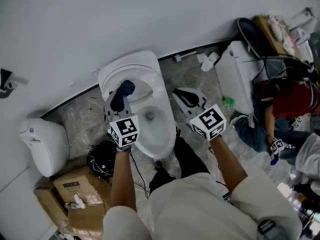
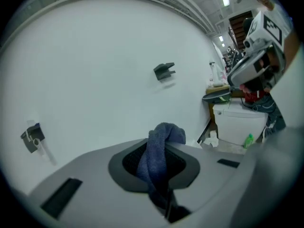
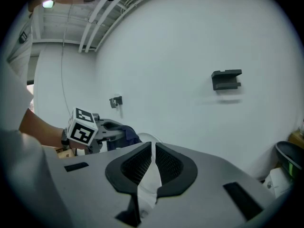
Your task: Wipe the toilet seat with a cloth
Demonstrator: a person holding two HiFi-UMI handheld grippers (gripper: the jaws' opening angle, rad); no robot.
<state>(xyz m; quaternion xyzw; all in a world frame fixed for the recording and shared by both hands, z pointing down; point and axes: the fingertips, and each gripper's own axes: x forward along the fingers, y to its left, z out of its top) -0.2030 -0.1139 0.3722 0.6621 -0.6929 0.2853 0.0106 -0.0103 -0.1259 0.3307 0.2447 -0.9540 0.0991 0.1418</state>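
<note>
A white toilet [image 1: 162, 126] stands against the wall, its bowl open below me. My left gripper [image 1: 118, 104] is over the bowl's left rim, shut on a dark blue cloth [image 1: 123, 94] that bunches up past its tips. In the left gripper view the cloth [image 2: 160, 148] hangs pinched between the pads of the left gripper [image 2: 159, 167]. My right gripper [image 1: 186, 98] hovers right of the toilet, shut with nothing held. The right gripper view shows the right gripper [image 3: 153, 159] with its jaws together, and the left gripper [image 3: 90, 133] with the cloth [image 3: 127, 137] beyond it.
A second white toilet piece [image 1: 45, 143], a cardboard box [image 1: 75, 190] and a black object [image 1: 102, 160] sit at the left. A white cabinet [image 1: 240, 79], a green bottle [image 1: 228, 102] and a seated person [image 1: 282, 101] are at the right. A dark bracket [image 3: 227, 79] is on the wall.
</note>
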